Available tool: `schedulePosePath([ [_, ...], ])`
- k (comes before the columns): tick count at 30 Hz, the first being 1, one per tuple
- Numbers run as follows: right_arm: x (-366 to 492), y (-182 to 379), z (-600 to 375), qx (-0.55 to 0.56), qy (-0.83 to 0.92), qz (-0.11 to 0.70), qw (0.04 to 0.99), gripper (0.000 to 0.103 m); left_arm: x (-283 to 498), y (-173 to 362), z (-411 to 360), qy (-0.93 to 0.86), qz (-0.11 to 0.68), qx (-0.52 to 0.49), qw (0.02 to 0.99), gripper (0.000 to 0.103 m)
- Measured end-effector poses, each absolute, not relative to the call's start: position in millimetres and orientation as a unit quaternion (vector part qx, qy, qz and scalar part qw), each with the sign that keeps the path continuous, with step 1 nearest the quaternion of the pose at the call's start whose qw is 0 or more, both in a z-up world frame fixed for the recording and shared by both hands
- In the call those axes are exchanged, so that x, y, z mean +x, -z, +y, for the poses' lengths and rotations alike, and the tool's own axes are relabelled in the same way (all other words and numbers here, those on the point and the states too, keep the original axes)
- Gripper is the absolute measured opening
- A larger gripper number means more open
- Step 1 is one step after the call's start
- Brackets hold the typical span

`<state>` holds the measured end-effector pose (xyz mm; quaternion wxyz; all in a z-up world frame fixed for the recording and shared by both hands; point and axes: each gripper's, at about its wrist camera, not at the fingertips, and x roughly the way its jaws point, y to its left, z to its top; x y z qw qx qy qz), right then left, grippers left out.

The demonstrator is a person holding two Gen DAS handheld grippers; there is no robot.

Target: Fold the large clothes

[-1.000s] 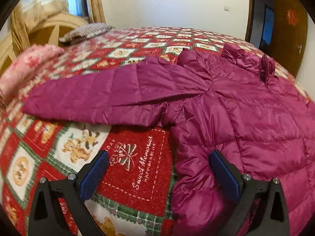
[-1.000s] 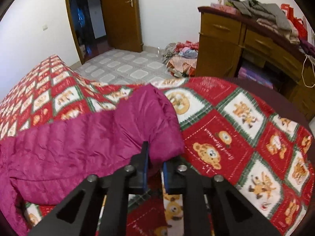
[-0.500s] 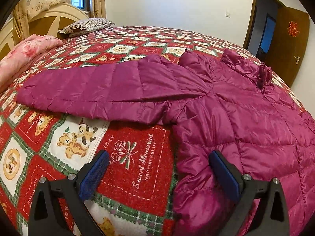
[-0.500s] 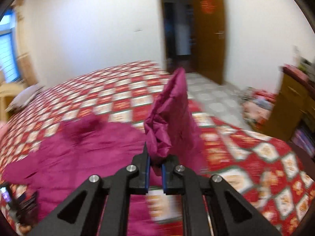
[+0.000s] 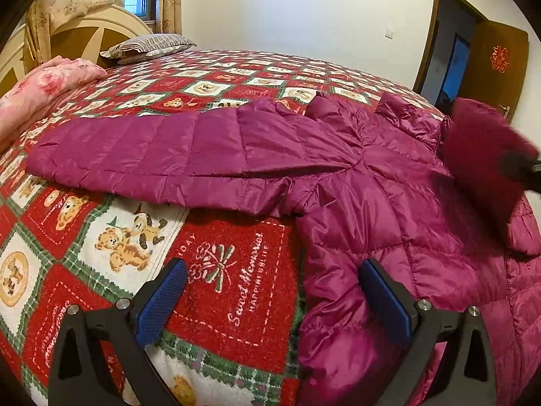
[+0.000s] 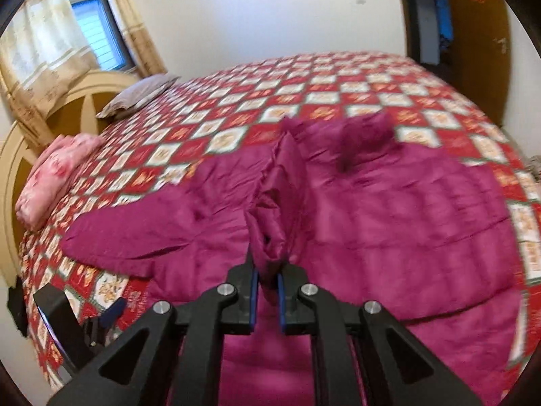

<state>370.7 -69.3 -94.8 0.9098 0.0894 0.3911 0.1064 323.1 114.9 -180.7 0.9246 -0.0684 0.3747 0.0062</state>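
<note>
Sleeve (image 6: 270,216) sat pinched in the right gripper (image 6: 265,291) at frame centre; slick fabric could slip. Left gripper (image 5: 270,301) gaped empty.

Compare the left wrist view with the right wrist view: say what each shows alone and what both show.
Left wrist only: the blanket's "Sweet Memories" lettering and the left gripper close up, jaws wide open, empty, straddling the jacket's side edge.

Right wrist only: the right gripper close up, jaws shut on the jacket's sleeve end, lifted above the jacket's body.

Both: magenta puffer jacket, striped pillow, pink folded bedding, window, door.
</note>
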Motion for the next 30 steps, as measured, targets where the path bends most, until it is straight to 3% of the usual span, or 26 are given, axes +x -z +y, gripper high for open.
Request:
schedulePosePath([
  [7,393.8,121.1,-40.2,0.096,-0.154,0.425,0.887,0.013,322.1,181.4,116.0,-0.003,0.367,-0.071,0.927,0.102],
  [10,397.3,130.1,-40.0,0.115,-0.178,0.436,0.875,0.025,322.3,181.9,115.3,-0.003,0.366,-0.070,0.928,0.102],
  [12,396.2,127.6,-44.5,0.134,-0.192,0.437,0.869,0.048,322.6,182.2,115.4,-0.003,0.366,-0.068,0.928,0.102],
  [17,367.4,79.5,-76.3,0.158,-0.216,0.365,0.892,0.048,323.8,182.1,114.4,-0.006,0.370,-0.064,0.927,0.102],
  [21,347.5,52.6,-122.4,0.113,-0.126,0.320,0.932,0.047,325.7,181.8,112.9,-0.009,0.377,-0.060,0.924,0.102],
  [26,353.6,83.6,-193.4,0.121,0.018,0.360,0.925,0.045,328.3,175.6,106.7,-0.025,0.396,-0.040,0.917,0.102],
  [30,355.5,133.7,-221.5,0.169,0.030,0.424,0.889,0.045,321.6,149.2,85.2,-0.041,0.387,0.026,0.921,0.102],
])
